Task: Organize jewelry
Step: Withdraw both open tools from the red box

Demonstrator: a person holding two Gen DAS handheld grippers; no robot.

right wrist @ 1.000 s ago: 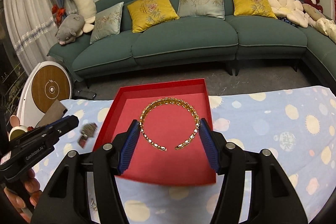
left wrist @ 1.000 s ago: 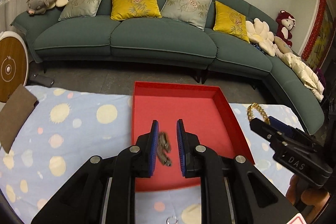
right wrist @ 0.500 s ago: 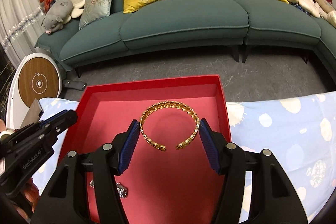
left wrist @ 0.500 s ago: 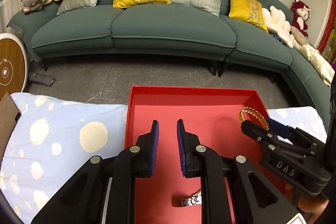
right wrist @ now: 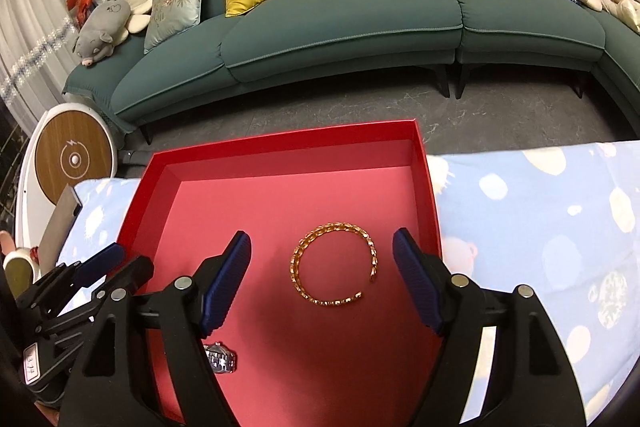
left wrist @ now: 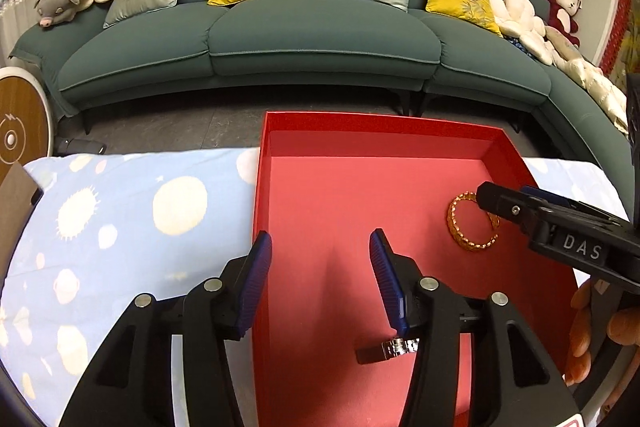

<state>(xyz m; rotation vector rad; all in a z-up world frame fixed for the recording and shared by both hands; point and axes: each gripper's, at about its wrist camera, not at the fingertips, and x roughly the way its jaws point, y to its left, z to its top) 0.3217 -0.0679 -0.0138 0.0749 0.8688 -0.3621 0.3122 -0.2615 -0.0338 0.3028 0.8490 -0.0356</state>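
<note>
A red box (left wrist: pixel 262 187) (right wrist: pixel 430 187) lies on the blue spotted cloth. A gold open bangle (right wrist: pixel 334 263) lies flat on its floor, also seen in the left wrist view (left wrist: pixel 470 239). A silver watch (right wrist: pixel 220 357) (left wrist: pixel 390 347) lies nearer, partly hidden by the fingers. My right gripper (right wrist: pixel 322 279) is open and empty, its jaws standing either side of the bangle without touching it. My left gripper (left wrist: pixel 320 279) is open and empty over the box's left wall. In the left wrist view the right gripper's tip (left wrist: pixel 516 209) covers part of the bangle.
The blue cloth (left wrist: pixel 120 227) (right wrist: pixel 560 227) covers the table on both sides of the box. A brown card (right wrist: pixel 60 227) lies at the cloth's left edge. A green sofa (left wrist: pixel 320 39) with cushions stands beyond a strip of grey floor.
My left gripper dropped the watch into the box and opened wide. My right gripper lowered into the box, opened and let go of the bangle, which now lies on the box floor.
</note>
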